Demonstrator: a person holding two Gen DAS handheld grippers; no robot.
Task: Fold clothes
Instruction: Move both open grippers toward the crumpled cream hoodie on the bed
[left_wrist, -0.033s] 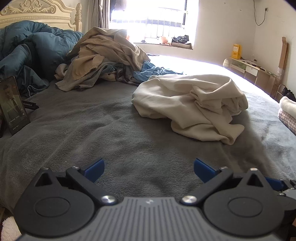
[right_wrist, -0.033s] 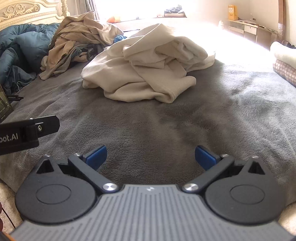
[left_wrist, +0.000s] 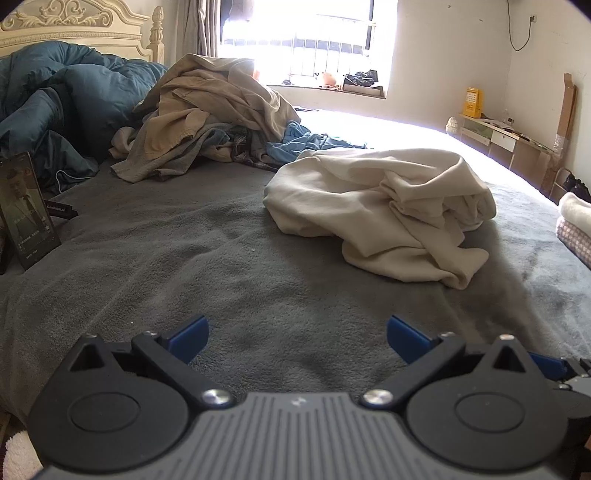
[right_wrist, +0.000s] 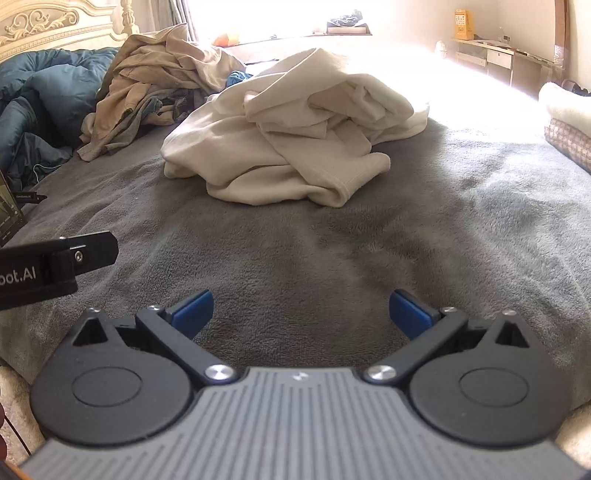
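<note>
A crumpled cream garment (left_wrist: 380, 210) lies in a heap on the grey blanket (left_wrist: 184, 266) of a bed, ahead and right of my left gripper (left_wrist: 297, 330). That gripper is open, its blue pads wide apart over bare blanket, holding nothing. In the right wrist view the same cream garment (right_wrist: 295, 147) sits straight ahead of my right gripper (right_wrist: 301, 306), which is also open and empty, a good distance short of the cloth. Part of the left gripper's black body (right_wrist: 55, 266) shows at the left edge of that view.
A pile of tan, grey and blue clothes (left_wrist: 207, 114) lies at the back, by a teal duvet (left_wrist: 55, 110) and headboard. A phone (left_wrist: 27, 210) stands propped at the left. Folded items (right_wrist: 565, 118) are stacked at the right edge. A low desk (left_wrist: 498, 136) lines the far wall.
</note>
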